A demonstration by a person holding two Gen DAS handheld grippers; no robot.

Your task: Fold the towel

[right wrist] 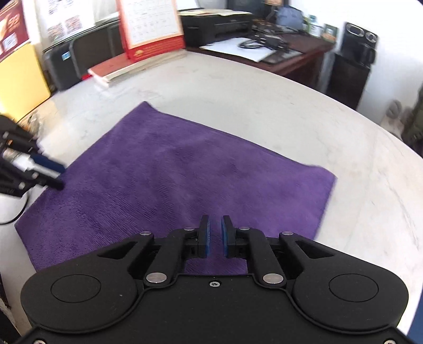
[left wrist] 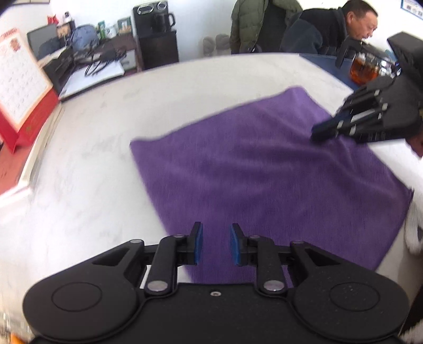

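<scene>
A purple towel (left wrist: 251, 172) (right wrist: 171, 172) lies flat and spread out on the white marble table (left wrist: 92, 158) (right wrist: 264, 105). My left gripper (left wrist: 216, 230) hovers over the towel's near edge, its blue pads apart with nothing between them. My right gripper (right wrist: 215, 222) hangs over another near edge of the towel, pads only a narrow gap apart and empty. In the left wrist view, the right gripper (left wrist: 317, 133) reaches in from the right, its tips at the towel's edge. In the right wrist view, the left gripper (right wrist: 59, 176) comes in from the left over the towel's corner.
A red desk calendar (left wrist: 21, 87) (right wrist: 150, 26) and stacked books (right wrist: 119, 68) stand at the table's far side. A glass teapot (left wrist: 363, 70) sits beyond the towel. A person (left wrist: 330, 29) sits at the table's far corner. A printer (right wrist: 216, 23) is on a side desk.
</scene>
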